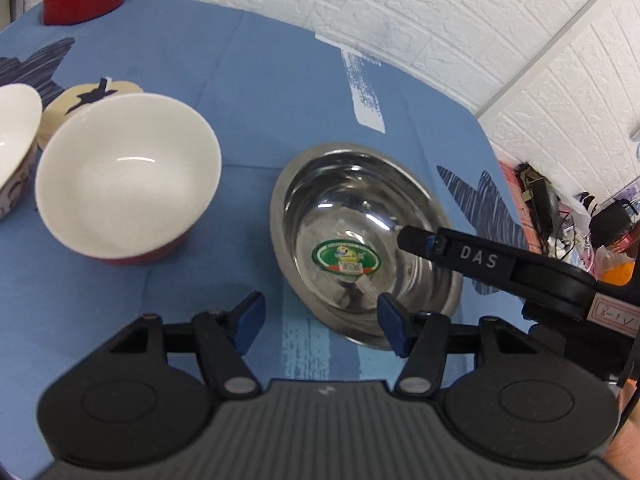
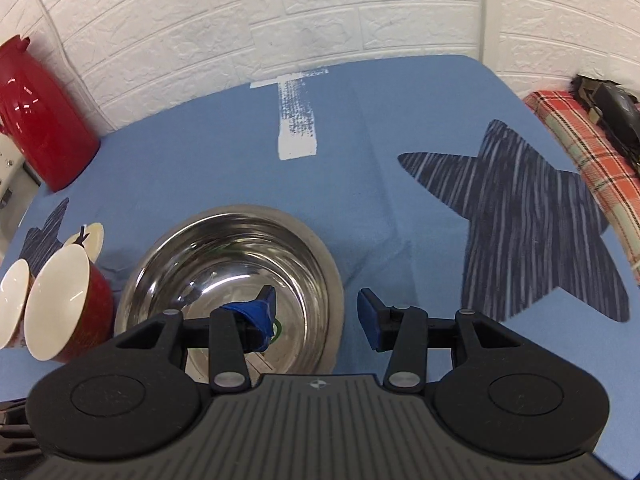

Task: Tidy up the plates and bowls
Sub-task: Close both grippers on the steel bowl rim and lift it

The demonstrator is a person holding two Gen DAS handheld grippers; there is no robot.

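On the blue tablecloth a steel bowl is sitting upright near the middle, with a red bowl with a white inside just beside it and another white bowl lying further out. Both tongs are spread wide and gripping nothing. The right gripper is straddling the steel bowl's near rim, one finger inside and one outside; the left gripper is hovering at its edge. To lift cleanly, I judge the right jaws should be closing squarely on the rim, low and level, since polished steel is likely slipping easily.
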